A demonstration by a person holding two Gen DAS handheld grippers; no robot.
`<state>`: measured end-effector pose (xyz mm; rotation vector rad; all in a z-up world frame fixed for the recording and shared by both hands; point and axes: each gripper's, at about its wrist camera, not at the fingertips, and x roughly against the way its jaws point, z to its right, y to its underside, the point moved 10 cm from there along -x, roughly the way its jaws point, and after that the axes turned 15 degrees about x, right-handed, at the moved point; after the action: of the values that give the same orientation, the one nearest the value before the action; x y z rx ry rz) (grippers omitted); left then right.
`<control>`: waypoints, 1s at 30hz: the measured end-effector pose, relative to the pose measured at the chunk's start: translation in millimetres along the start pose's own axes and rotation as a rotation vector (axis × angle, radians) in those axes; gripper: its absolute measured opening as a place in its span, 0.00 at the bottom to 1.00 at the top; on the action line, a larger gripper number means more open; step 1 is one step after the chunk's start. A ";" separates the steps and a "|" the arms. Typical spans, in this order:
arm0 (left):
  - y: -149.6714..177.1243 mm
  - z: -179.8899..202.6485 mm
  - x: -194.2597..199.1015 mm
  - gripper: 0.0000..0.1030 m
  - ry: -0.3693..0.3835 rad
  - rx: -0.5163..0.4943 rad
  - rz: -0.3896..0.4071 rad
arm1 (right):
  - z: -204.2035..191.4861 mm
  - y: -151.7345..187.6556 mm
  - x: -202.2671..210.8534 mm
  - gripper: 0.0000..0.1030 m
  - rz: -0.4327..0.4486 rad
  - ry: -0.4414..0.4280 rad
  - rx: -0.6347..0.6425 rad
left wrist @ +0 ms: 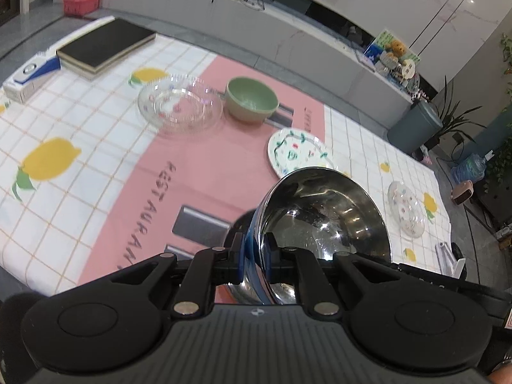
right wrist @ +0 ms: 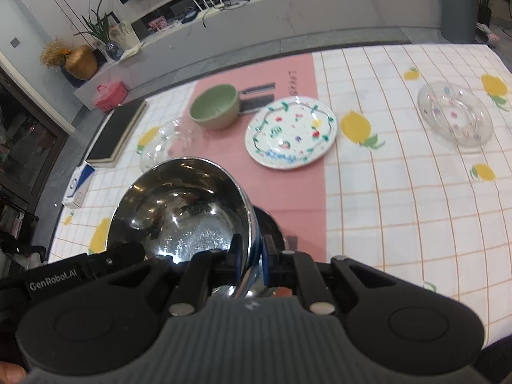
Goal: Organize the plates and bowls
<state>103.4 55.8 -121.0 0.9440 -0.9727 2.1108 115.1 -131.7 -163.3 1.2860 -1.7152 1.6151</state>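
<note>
Both hand-held grippers clamp the same steel bowl (left wrist: 323,217), the left hand-held gripper (left wrist: 255,257) pinching one side of its rim, the right hand-held gripper (right wrist: 249,256) the opposite side, with the bowl raised above the worktop (right wrist: 400,208). Beyond the bowl sits the floral plate (right wrist: 291,132); the green bowl (right wrist: 216,105) stands just behind that plate. One clear glass plate (left wrist: 179,104) lies beside the green bowl, another glass plate (right wrist: 454,116) well apart from it.
</note>
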 end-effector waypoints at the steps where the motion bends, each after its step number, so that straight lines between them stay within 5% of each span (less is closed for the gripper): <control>1: 1.9 -2.3 -3.3 0.12 -0.006 0.002 -0.008 | 1.2 2.6 -2.5 0.10 -0.006 0.003 0.002; 30: 12.5 -9.3 -41.5 0.12 -0.127 -0.078 -0.054 | 10.9 11.9 -45.9 0.09 -0.099 0.066 0.043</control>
<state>113.5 47.0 -163.3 1.0637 -1.0730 1.9727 129.1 -129.0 -209.8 1.3017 -1.5608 1.6276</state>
